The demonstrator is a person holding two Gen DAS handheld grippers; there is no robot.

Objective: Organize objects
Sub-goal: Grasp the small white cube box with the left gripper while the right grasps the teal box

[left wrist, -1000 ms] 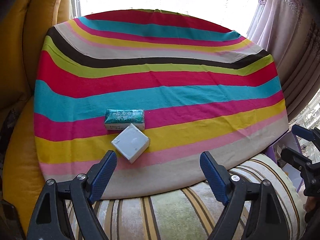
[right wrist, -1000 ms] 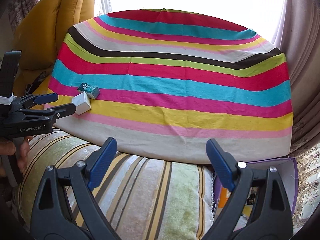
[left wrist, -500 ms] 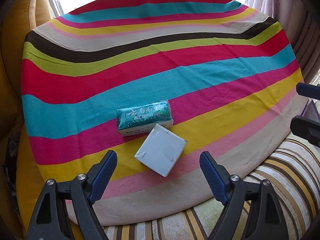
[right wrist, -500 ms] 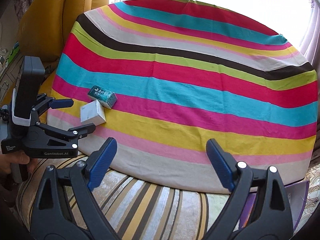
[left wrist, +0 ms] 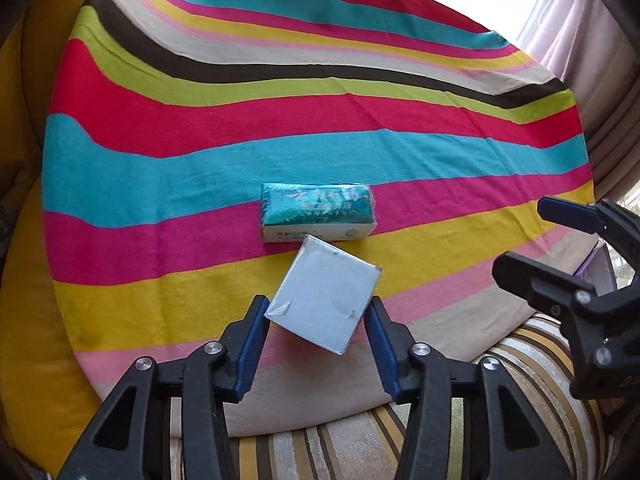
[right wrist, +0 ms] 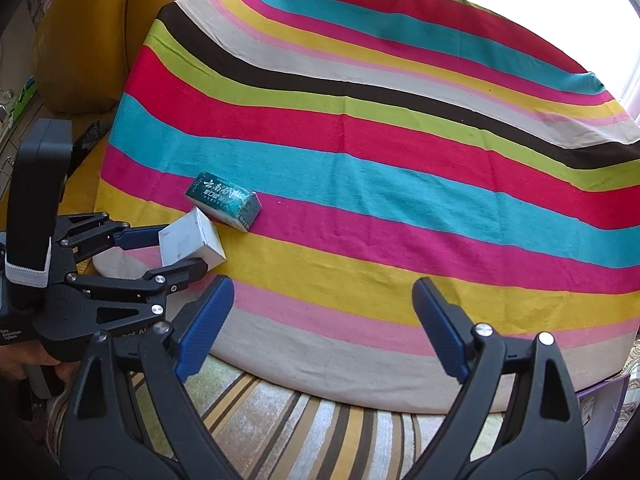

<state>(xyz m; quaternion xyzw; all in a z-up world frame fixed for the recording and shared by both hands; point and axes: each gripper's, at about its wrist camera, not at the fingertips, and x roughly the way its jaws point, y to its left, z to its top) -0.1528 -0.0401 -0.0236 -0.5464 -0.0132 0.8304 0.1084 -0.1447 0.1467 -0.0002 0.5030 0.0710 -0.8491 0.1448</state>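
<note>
A small white box (left wrist: pixel 324 304) lies tilted on the striped cloth near the table's front edge. My left gripper (left wrist: pixel 316 316) has its jaws closing on it, and both blue pads touch the box's sides. The right wrist view shows the same grip from the side, with the white box (right wrist: pixel 192 240) between the left gripper's (right wrist: pixel 182 250) fingers. Just behind the box lies a green tissue pack (left wrist: pixel 316 208), touching or nearly touching the box. My right gripper (right wrist: pixel 320 320) hangs open and empty over the table's front edge, to the right of both objects.
The round table wears a bright striped cloth (left wrist: pixel 320 120). A striped cushion (left wrist: pixel 320 452) lies below its front edge. A yellow armchair (right wrist: pixel 100 40) stands at the left, curtains (left wrist: pixel 580 40) at the back right, and a purple thing (right wrist: pixel 600 400) sits low on the right.
My left gripper moved forward and down over the white box and its jaws came in from wide open onto the box. My right gripper moved closer to the table.
</note>
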